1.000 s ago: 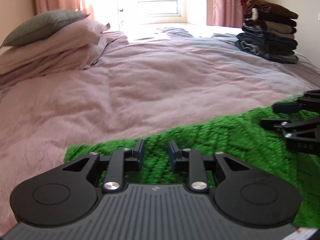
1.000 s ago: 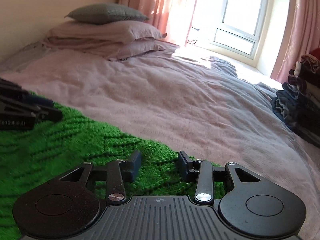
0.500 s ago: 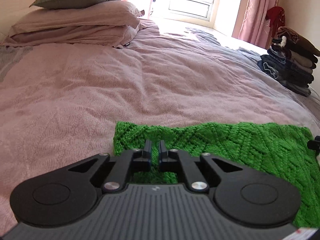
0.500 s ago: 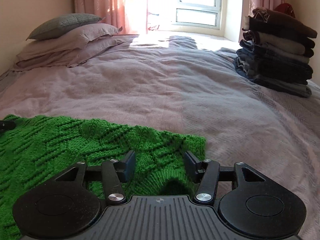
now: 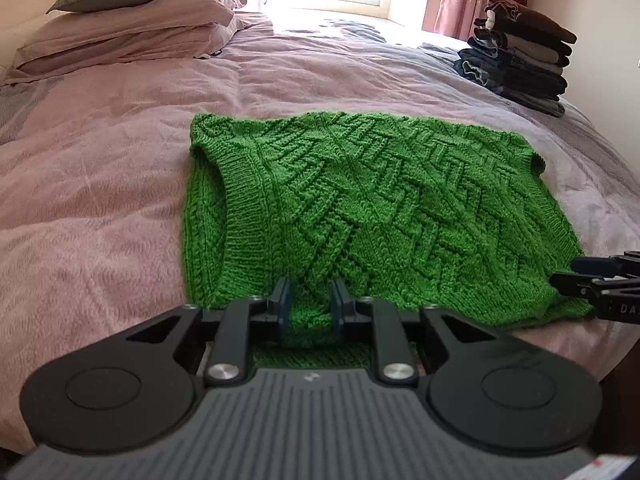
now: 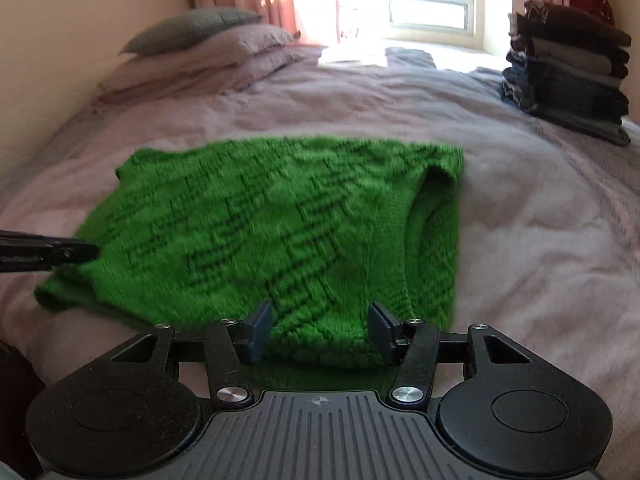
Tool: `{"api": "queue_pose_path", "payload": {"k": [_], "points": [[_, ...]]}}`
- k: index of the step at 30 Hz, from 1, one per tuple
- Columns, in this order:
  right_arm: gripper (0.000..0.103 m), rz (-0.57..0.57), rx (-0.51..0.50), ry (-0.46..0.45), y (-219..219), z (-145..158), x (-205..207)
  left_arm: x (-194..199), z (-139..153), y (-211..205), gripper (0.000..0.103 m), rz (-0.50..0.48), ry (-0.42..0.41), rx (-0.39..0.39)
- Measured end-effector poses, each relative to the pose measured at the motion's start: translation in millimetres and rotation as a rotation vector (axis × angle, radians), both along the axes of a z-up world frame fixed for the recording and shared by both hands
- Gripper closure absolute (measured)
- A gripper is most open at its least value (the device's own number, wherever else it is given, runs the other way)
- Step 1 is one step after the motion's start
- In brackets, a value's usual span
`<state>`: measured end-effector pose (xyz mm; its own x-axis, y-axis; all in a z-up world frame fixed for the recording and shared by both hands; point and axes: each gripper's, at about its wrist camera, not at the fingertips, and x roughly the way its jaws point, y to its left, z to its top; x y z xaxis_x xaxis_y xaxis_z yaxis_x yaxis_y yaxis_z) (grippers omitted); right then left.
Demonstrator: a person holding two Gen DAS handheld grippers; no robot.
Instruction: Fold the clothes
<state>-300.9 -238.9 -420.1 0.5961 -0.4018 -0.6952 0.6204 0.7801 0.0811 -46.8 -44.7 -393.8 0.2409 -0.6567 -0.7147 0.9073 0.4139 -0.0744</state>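
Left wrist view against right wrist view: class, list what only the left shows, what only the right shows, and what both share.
Only the left wrist view shows the left gripper head-on, its fingers set narrowly apart, and the ribbed armhole trim in sharp detail. Only the right wrist view shows the right gripper head-on, jaws wide, and its side's armhole, blurred. Both share the green cable-knit sleeveless sweater lying flat on the pink bedspread, the stacked pillows, the sunlit window, and the pile of folded dark clothes.

Each gripper (image 5: 309, 307) is matte black with a ribbed grey body and silver screws; finger pads (image 6: 258, 330) look dark blue.
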Motion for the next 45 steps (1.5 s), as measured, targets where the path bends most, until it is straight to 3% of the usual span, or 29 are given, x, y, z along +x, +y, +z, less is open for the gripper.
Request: {"api": "queue_pose_path", "payload": {"k": [5,7,14,24,45], "points": [[0.052,-0.027,-0.008,-0.02,8.4,19.4,-1.7,-10.9,16.5,2.4,0.08,0.035,-0.034,0.031],[0.052,-0.037,-0.005,-0.024,13.3,26.8,-5.8,-15.6,20.8,4.5,0.065,0.054,-0.039,0.058],[0.052,-0.084,0.084,-0.067,22.8,38.3,-23.4,-31.5,25.5,23.5,0.055,0.072,-0.007,0.118],[0.051,-0.106,0.094,-0.049,40.4,43.1,-34.4,-48.9,34.9,40.9,0.043,0.075,-0.021,0.14],[0.051,-0.136,0.128,-0.041,32.9,35.6,-36.2,-48.2,33.5,37.4,0.041,0.069,-0.04,0.161]]}}
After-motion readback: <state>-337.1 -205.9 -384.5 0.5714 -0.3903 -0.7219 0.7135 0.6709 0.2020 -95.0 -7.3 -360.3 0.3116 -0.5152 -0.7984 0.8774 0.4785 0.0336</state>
